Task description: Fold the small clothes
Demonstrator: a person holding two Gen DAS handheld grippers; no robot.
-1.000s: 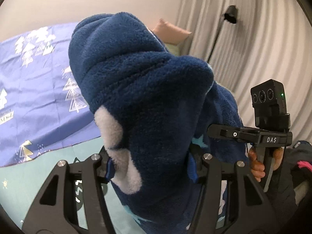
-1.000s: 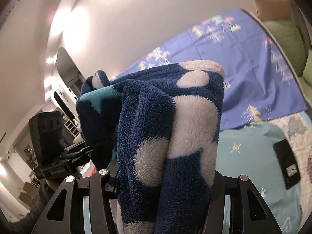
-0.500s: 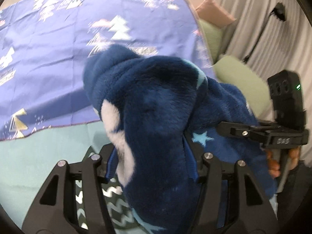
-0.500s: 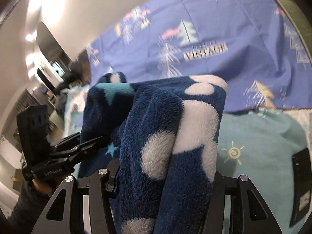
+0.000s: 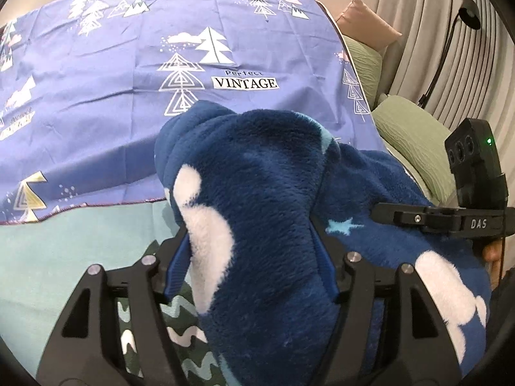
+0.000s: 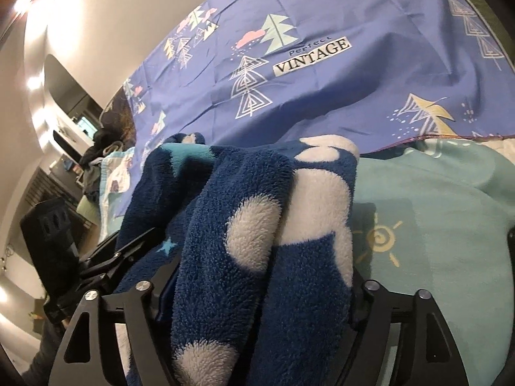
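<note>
Fleece garment x1, tongs x2

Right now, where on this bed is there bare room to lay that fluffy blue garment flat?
The purple tree-printed sheet beyond the navy fleece garment lies bare. The plain teal blanket beside it is free around its sun motif. Crowded: the green pillows at the sheet's edge and the zigzag-patterned cloth under the garment.

The small garment is a thick fleece piece, dark navy with large white blotches and a few light-blue stars. It is bunched and doubled over, one mounded fold standing up in each wrist view, the rest sagging between them. It sits over the teal bed cover, near the purple tree-print sheet's hem.
</note>
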